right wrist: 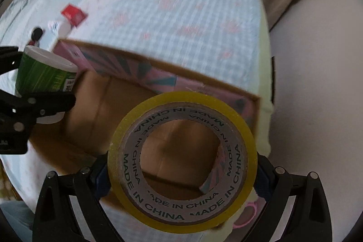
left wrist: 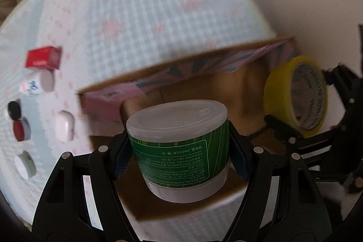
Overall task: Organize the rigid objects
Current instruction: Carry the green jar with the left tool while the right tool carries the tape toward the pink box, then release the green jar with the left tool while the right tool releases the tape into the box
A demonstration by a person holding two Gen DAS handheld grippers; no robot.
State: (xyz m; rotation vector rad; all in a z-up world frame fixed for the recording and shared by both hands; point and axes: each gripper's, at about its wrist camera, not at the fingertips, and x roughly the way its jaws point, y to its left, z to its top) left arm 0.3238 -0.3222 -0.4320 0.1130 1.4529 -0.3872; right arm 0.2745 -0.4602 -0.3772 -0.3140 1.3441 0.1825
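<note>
My left gripper (left wrist: pixel 181 151) is shut on a green-labelled tub with a clear lid (left wrist: pixel 181 146), held above the open cardboard box (left wrist: pixel 204 92). My right gripper (right wrist: pixel 181 174) is shut on a yellow tape roll (right wrist: pixel 181 160), also over the box (right wrist: pixel 95 106), whose inner walls are pink and patterned. The tape roll (left wrist: pixel 297 94) and the right gripper show at the right in the left wrist view. In the right wrist view the tub (right wrist: pixel 43 72) and the left gripper appear at the left. The box floor looks bare brown cardboard.
On the checked cloth (left wrist: pixel 136 3) left of the box lie a red carton (left wrist: pixel 43 58), a white bottle (left wrist: pixel 37 82), a white case (left wrist: pixel 65 126), two dark round jars (left wrist: pixel 17 121) and a grey-white jar (left wrist: pixel 25 167). The table edge and pale floor (right wrist: pixel 317 83) are at right.
</note>
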